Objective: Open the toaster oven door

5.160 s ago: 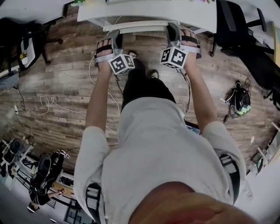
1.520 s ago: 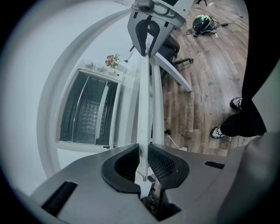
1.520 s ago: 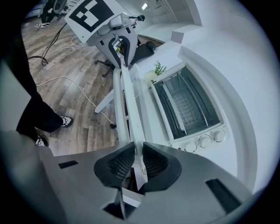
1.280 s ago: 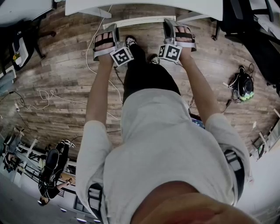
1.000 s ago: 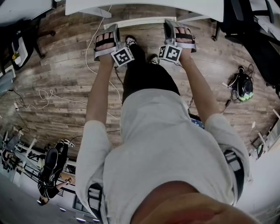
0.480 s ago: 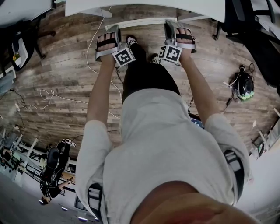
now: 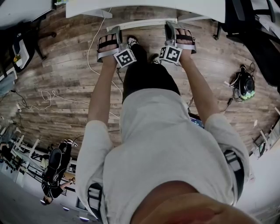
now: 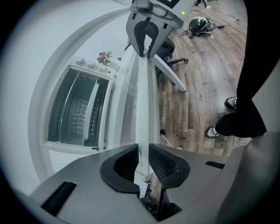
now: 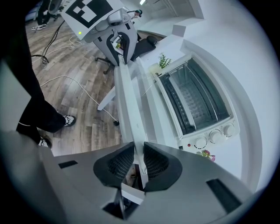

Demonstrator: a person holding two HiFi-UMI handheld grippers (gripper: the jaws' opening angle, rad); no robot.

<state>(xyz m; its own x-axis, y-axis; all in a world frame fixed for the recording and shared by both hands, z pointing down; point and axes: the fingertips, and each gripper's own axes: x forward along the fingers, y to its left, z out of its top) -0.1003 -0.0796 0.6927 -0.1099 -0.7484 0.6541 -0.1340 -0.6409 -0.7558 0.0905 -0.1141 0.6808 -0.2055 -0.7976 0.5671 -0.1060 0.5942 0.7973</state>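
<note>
Closest, the left gripper (image 8: pixel 142 162) has both pads against a long white bar (image 8: pixel 143 105). Its jaws have just been opening a little, and the bar is between them. Likewise, the right gripper (image 9: pixel 134 162) is clamped on the same bar, at the other end of it. Beyond the bar, on the white table (image 7: pixel 175 8), stands the toaster oven (image 8: pixel 78 109). Its glass door (image 9: pixel 192 98) is closed and upright, with the handle across the front and the knobs at one end. A small flower sprig (image 8: pixel 104 57) is just beside the oven.
</note>
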